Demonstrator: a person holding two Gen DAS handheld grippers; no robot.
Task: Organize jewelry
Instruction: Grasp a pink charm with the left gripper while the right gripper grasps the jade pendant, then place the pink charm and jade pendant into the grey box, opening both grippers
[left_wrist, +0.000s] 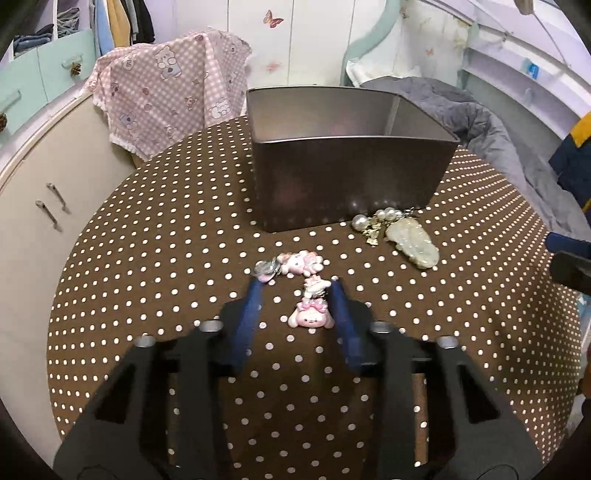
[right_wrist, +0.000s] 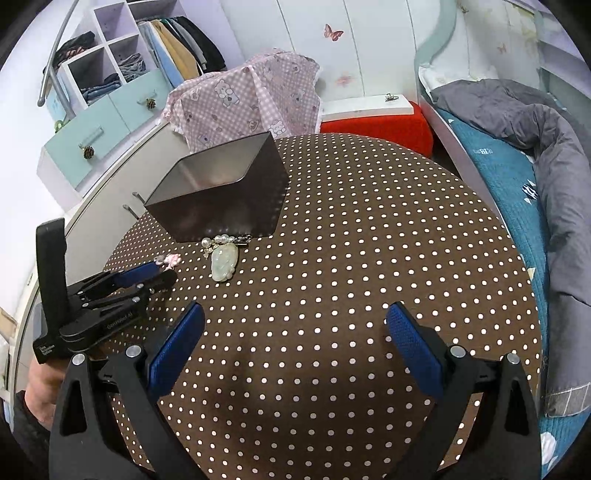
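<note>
A string of pink cartoon charms lies on the dotted cloth, running up to a second pink figure and a clear crystal piece. My left gripper straddles the string. Its right pad sits at the lowest charm's edge and its left pad stands clear of it, so the jaws are open. A pale jade pendant with pearls lies against the dark metal box. In the right wrist view my right gripper hovers wide open over bare cloth. The left gripper, pendant and box are to its upper left.
The round table wears a brown white-dotted cloth. Behind it hangs a pink checked cloth, with a red stool beside it. A cream cabinet stands left, and a bed with a grey quilt right.
</note>
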